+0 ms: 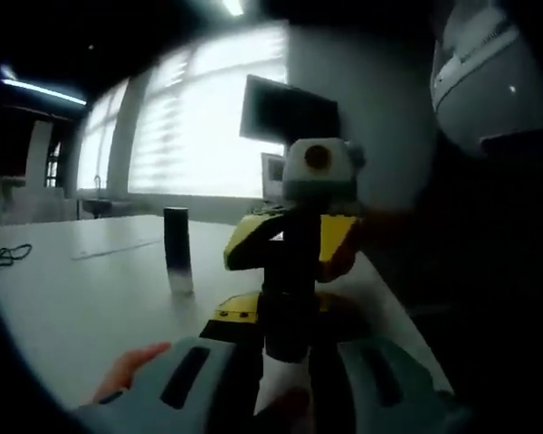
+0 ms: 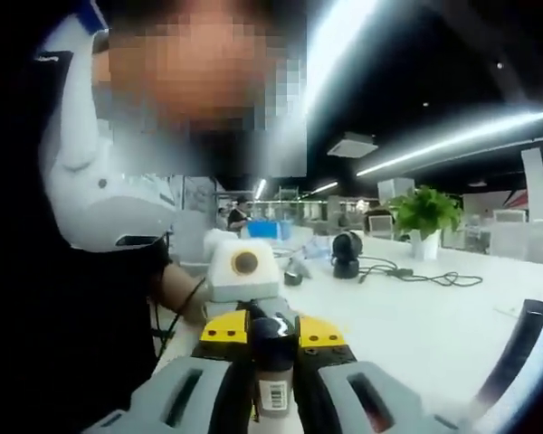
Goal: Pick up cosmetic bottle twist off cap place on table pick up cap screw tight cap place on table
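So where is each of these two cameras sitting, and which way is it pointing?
Left gripper view: rides the left claw, looking along its jaws across the white table toward bright windows; the right claw faces it; a hand shows at the bottom.
Right gripper view: rides the right claw, looking back at the person, whose white sleeve shows, with a potted plant farther off.
Shared: the bottle, gripped between both claws, which point at each other.

The two grippers met nose to nose, blocking each other's path, while the white table (image 1: 81, 289) lay open around the upright dark cylindrical cap (image 1: 176, 250).
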A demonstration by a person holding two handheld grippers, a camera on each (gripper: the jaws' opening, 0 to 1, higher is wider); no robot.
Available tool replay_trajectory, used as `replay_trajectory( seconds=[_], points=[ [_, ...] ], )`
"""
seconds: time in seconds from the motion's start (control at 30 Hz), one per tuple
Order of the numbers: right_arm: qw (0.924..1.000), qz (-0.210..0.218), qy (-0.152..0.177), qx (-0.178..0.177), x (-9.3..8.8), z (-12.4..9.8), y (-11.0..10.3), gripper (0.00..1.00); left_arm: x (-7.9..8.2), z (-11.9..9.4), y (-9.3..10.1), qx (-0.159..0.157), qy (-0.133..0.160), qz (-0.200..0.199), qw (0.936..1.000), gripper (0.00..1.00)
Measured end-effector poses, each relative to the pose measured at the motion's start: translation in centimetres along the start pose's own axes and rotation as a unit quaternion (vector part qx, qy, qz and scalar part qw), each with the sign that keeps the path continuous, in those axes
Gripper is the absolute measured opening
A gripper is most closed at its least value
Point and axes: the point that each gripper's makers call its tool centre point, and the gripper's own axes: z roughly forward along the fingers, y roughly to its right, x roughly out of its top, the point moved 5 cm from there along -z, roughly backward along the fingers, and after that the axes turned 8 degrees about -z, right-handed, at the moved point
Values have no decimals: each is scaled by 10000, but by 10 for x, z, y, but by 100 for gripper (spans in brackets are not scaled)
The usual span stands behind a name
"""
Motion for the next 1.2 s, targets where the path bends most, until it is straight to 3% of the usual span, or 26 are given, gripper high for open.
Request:
replay_trajectory(
  seconds=[0.03, 0.2, 0.23, 0.27, 0.4, 0.43, 0.47, 0.53, 0.57, 0.7, 0.73, 0.77, 0.83, 1.07, 1.2],
  points=[
    [9999, -27, -46, -100, -1, 1, -2, 9, -1, 0, 0, 39, -61, 142, 9999, 7],
    [9993, -14, -25, -383, -2, 8, -8, 9, -2, 0, 1, 124, -115, 111, 9998, 7],
    [9986, -36, 12, -535, -1, 8, -5, 8, -1, 0, -3, 322, -86, 238, 9992, 7],
    [9990, 1, 13, -455, -2, 8, -9, 8, -3, 0, 1, 168, -136, 142, 9997, 7],
    [9984, -112, -2, -563, -1, 8, -9, 9, -2, 1, 0, 252, -119, 249, 9993, 7],
    [9993, 30, -13, -360, -1, 9, -16, 9, -3, 1, 5, -24, -68, 42, 10000, 7],
    [9990, -43, -7, -439, 1, 8, -12, 10, -1, 0, 2, 75, -4, 19, 10000, 7],
    [9990, 165, 159, -385, 6, 9, -13, 11, 2, 0, 6, -215, 165, -351, 9990, 8],
    [9991, 107, 132, -398, 6, 8, -10, 11, 2, -1, 3, -86, 117, -155, 9998, 8],
    [9999, -56, 83, -116, 3, 13, -14, 12, 0, -1, 4, -169, 62, -164, 9997, 8],
    [10000, 43, -54, 59, 0, 14, -17, 14, 0, -1, 5, -214, 74, -183, 9996, 8],
    [9998, -122, -126, 31, -2, 16, -14, 15, 0, 0, 7, -284, 89, -221, 9993, 8],
    [9995, 77, -181, 265, -4, 20, -19, 17, -3, 2, 10, -333, -14, -109, 9994, 8],
    [9986, -55, -167, 508, 3, 26, -18, 14, -3, 2, 13, -447, 4, -197, 9988, 9],
    [9984, 290, -192, 446, 3, 27, -16, 13, -2, 2, 13, -414, 35, -210, 9989, 9]
  ],
)
